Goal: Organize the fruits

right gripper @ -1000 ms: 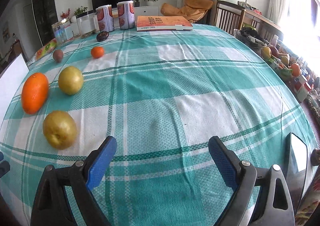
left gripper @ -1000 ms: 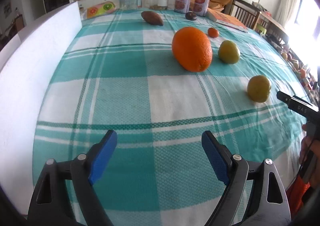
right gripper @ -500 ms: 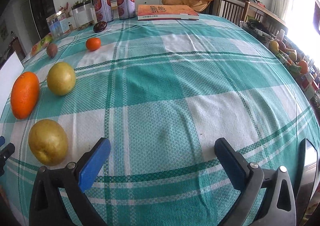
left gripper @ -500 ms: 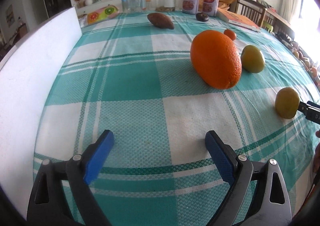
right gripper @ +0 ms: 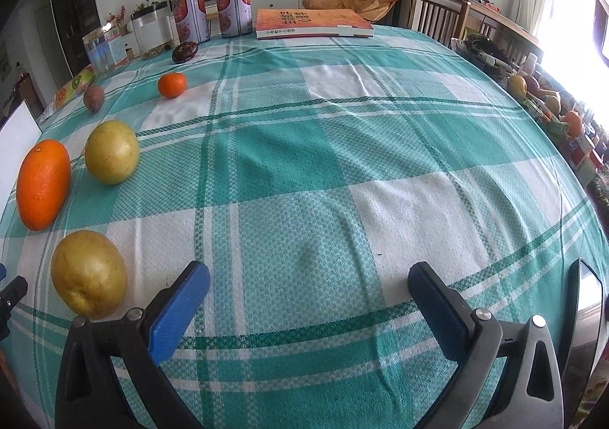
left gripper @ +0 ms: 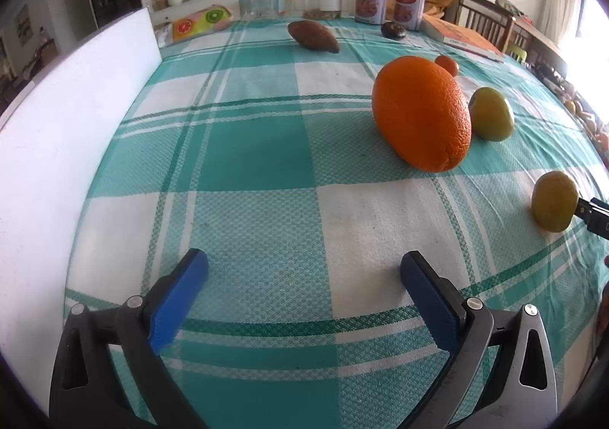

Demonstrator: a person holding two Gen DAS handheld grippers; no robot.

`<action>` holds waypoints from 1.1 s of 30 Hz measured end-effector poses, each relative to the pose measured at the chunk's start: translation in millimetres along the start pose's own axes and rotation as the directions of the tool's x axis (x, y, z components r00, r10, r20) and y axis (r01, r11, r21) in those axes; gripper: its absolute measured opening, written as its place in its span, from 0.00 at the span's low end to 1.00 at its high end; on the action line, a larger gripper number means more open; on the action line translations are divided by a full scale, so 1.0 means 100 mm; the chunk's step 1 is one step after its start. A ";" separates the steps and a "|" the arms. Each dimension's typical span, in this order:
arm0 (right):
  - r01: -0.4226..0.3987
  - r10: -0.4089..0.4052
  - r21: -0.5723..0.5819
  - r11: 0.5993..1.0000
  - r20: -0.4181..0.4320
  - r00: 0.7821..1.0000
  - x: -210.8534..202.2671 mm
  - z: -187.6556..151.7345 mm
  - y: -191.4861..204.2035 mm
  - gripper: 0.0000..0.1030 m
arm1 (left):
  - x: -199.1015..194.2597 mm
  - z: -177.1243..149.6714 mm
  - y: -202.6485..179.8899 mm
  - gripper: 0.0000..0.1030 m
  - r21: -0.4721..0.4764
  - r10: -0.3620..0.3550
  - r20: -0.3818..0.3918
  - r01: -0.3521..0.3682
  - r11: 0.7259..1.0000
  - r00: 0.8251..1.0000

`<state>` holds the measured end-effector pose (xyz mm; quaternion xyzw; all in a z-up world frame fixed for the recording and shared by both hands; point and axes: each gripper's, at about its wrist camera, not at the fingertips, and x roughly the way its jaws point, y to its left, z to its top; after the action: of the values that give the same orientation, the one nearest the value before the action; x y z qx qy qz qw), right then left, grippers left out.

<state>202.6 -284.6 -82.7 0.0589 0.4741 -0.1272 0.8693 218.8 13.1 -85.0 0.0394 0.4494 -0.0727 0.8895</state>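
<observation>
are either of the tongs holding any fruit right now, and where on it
Nothing is held. The left tongs are opening with only tablecloth between the pads; the right tongs stand open and empty.

free: bare teal-and-white checked tablecloth (right gripper: 342, 170) centre-right | blocked: large oval orange (left gripper: 420, 113) (left side), white upright board (left gripper: 68, 132)

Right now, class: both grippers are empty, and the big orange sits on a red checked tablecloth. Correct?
Not quite. The tablecloth is teal and white, as the left wrist view shows. The big orange does sit on it, and the left gripper and right gripper are empty.
</observation>
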 end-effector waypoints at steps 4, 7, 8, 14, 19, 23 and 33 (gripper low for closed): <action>0.006 -0.006 0.008 1.000 -0.001 1.000 0.03 0.04 0.00 1.00 | 0.00 0.00 0.00 0.99 0.001 0.001 0.000 -0.001 1.000 1.000; 0.018 -0.018 0.021 1.000 -0.003 1.000 0.16 0.22 0.07 1.00 | 0.00 0.00 0.00 0.99 0.000 0.000 0.000 0.000 1.000 1.000; 0.010 -0.010 0.018 1.000 -0.001 1.000 0.20 0.28 0.09 1.00 | 0.00 0.00 0.00 0.99 0.000 0.000 0.000 0.000 1.000 1.000; 0.020 -0.020 0.037 0.999 -0.002 1.000 0.25 0.34 0.11 1.00 | 0.00 0.00 0.00 0.99 0.000 0.000 0.000 0.000 1.000 1.000; 0.020 -0.020 0.038 0.999 -0.002 1.000 0.25 0.34 0.11 1.00 | 0.00 0.00 0.00 0.99 0.000 0.000 0.000 0.000 1.000 1.000; 0.020 -0.020 0.038 0.999 -0.002 1.000 0.25 0.34 0.11 1.00 | 0.00 0.00 0.01 0.99 0.000 0.000 0.001 0.000 1.000 1.000; 0.020 -0.020 0.038 0.999 -0.002 1.000 0.25 0.34 0.11 1.00 | 0.00 0.00 0.01 0.99 -0.001 -0.002 0.001 0.002 1.000 1.000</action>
<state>245.9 -286.0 -85.1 0.0708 0.4728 -0.1446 0.8663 218.9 13.7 -85.0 0.0385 0.4490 -0.0731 0.8897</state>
